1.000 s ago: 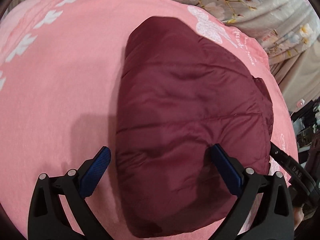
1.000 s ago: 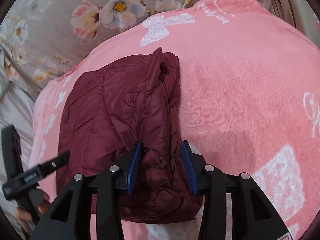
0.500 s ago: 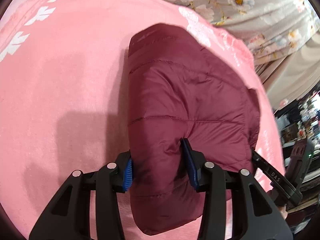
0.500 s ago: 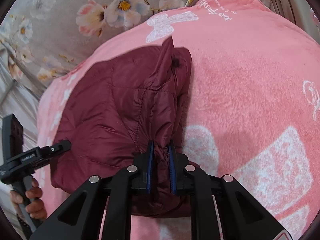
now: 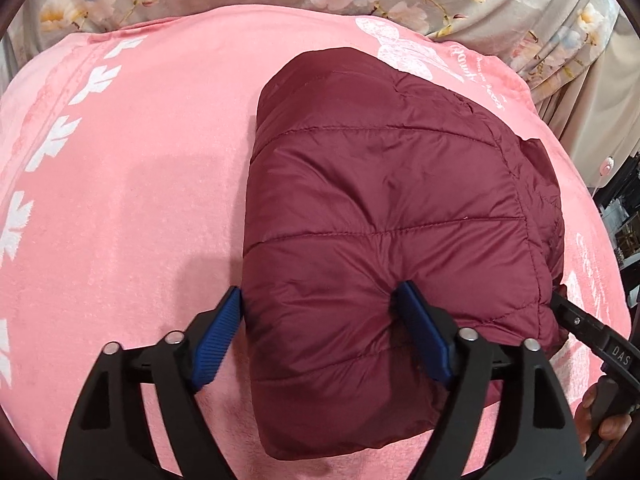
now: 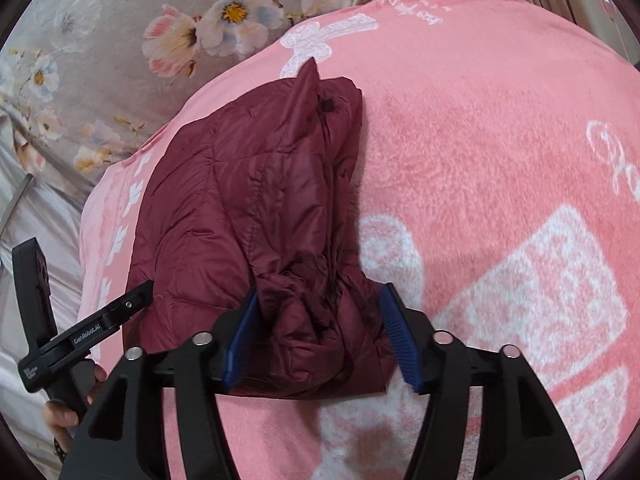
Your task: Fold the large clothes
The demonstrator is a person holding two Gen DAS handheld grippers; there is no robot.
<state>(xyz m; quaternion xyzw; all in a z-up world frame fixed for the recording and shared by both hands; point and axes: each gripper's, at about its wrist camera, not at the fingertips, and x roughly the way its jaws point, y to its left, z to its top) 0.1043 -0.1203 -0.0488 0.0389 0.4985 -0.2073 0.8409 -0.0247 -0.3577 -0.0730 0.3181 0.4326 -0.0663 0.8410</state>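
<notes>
Straddling the folded jacket (image 5: 384,208) — both grippers' jaws just reopened.

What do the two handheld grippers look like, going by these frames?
Both the left gripper and right gripper are black plastic frames with triangular cut-outs and silver pivot bolts. Their jaws carry ribbed blue pads. White lettering, too small to read surely, marks the side bar of each. No cables or sleeves show.

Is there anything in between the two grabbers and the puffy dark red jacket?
No. The folded jacket bulges right between the blue pads of the left gripper and the right gripper. Both sets of jaws have just been opening. Only the pink blanket lies around it.
</notes>
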